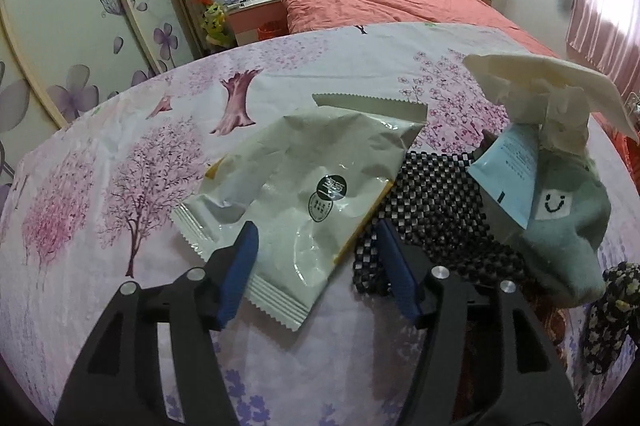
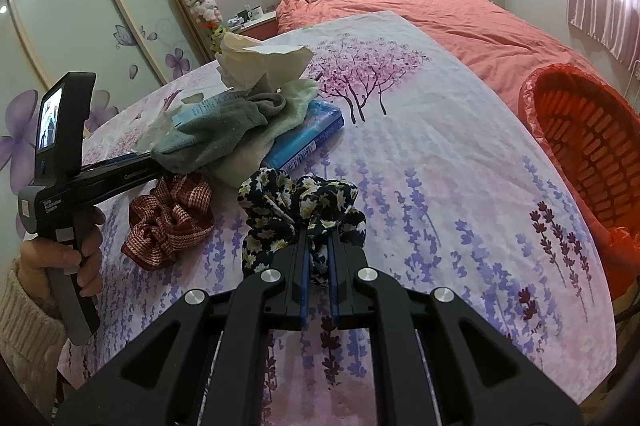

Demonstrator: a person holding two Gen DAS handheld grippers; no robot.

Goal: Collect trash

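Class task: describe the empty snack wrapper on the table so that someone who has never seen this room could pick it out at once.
Find the table with the cherry-tree cloth at the foot of the pink bed. On it, left of the heap of socks and tissue, lies the white snack wrapper, between the open left gripper fingers. Only it is flat, crinkled foil with zigzag ends and a dark round label.

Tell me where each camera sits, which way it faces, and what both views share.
Left wrist: on the left gripper, fingers open, looking down at a white wrapper on the floral cloth.
Right wrist: on the right gripper, shut on a dark floral scrunchie; the left hand shows, an orange basket at right.
Shared: the grey sock, crumpled tissue, bed.
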